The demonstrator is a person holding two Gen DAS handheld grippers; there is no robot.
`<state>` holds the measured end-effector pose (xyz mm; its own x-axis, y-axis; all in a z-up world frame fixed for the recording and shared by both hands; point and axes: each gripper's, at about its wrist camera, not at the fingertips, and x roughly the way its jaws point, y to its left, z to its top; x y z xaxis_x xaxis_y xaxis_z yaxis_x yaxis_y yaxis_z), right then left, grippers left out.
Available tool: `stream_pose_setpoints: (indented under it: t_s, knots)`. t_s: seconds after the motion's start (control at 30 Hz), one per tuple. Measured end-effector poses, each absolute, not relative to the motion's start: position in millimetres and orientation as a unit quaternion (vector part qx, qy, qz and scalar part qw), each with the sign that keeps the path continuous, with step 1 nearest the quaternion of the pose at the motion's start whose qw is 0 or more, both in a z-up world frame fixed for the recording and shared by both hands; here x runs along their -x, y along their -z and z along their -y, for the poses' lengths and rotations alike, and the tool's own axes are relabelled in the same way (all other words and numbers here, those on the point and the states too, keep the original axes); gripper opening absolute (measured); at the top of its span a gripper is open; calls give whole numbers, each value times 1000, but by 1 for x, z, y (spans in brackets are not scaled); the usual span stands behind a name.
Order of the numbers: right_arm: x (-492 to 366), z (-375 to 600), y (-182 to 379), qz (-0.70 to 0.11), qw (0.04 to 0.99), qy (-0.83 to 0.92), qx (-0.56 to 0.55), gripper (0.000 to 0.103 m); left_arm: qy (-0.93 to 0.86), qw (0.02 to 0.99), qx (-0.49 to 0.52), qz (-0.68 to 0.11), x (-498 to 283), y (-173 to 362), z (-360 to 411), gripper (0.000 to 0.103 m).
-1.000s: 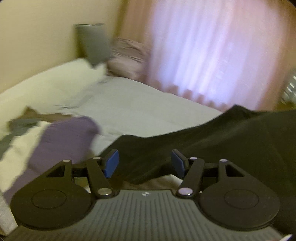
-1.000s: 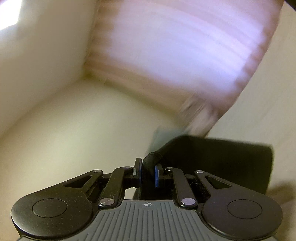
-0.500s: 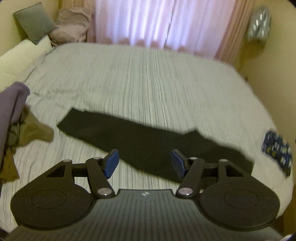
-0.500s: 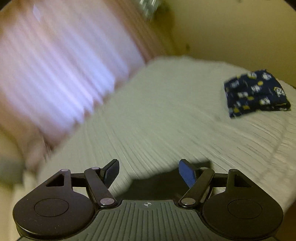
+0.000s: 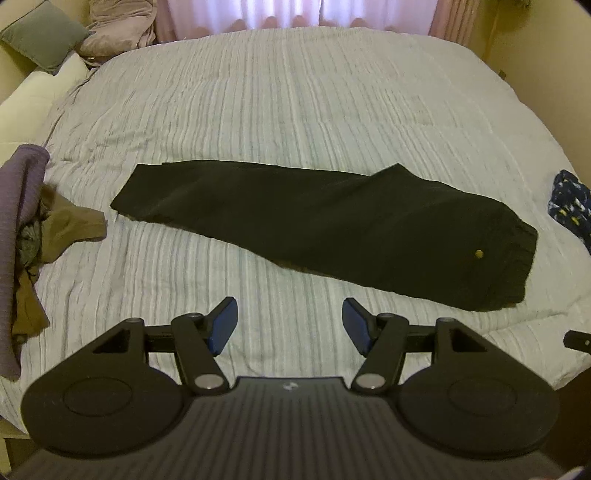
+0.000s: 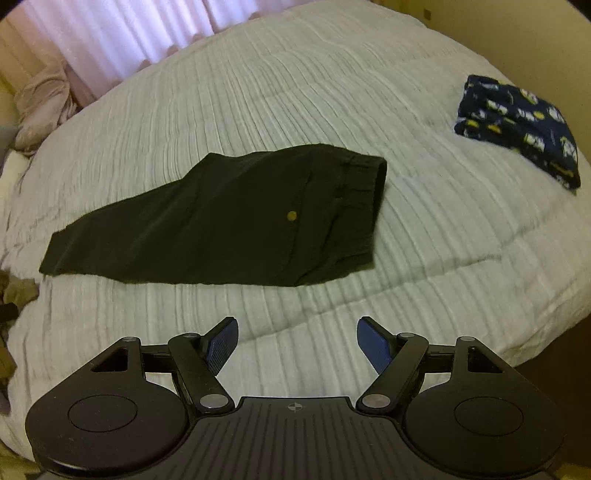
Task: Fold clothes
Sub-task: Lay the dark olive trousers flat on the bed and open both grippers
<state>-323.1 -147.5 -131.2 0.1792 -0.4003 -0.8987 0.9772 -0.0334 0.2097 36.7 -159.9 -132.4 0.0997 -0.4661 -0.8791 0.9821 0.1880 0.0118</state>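
A pair of black trousers (image 5: 317, 225) lies flat on the bed, folded lengthwise, with the leg ends to the left and the waistband with a small brass button (image 5: 479, 253) to the right. The right wrist view shows the same black trousers (image 6: 229, 221) and button (image 6: 291, 215). My left gripper (image 5: 290, 325) hovers open above the bedspread, short of the trousers' near edge. My right gripper (image 6: 297, 343) is open too, nearer than the waist end, holding nothing.
The bed has a pale striped bedspread (image 5: 295, 92). A pile of purple and olive clothes (image 5: 33, 229) lies at its left edge. A folded navy patterned garment (image 6: 517, 122) rests at the right. Pillows (image 5: 44, 33) and a pink curtain sit at the far end.
One second ago my right gripper was shut on the black trousers held in the air. It has let go, and the trousers now lie spread on the bed. Both grippers have drawn back.
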Motion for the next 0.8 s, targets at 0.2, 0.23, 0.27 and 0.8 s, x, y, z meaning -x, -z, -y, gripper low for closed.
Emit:
stream_pose_setpoints:
  t_s: [0.2,0.23,0.27,0.8]
  knots:
    - [312,164,126,-302,600,574,-468,75,545,663,-337,-387,-68,138,173,59]
    - [306,163,128,-300,598,577,-468,75,545,663,-339,-386,-73,140,175,59]
    - [300,163,128,-299,596,580,-468,75,546,662,-341,-385,-77,141,178,59]
    - [244,151,159,-292,560,605,-485,75,558,639,-372,-377,-118,165,209,59]
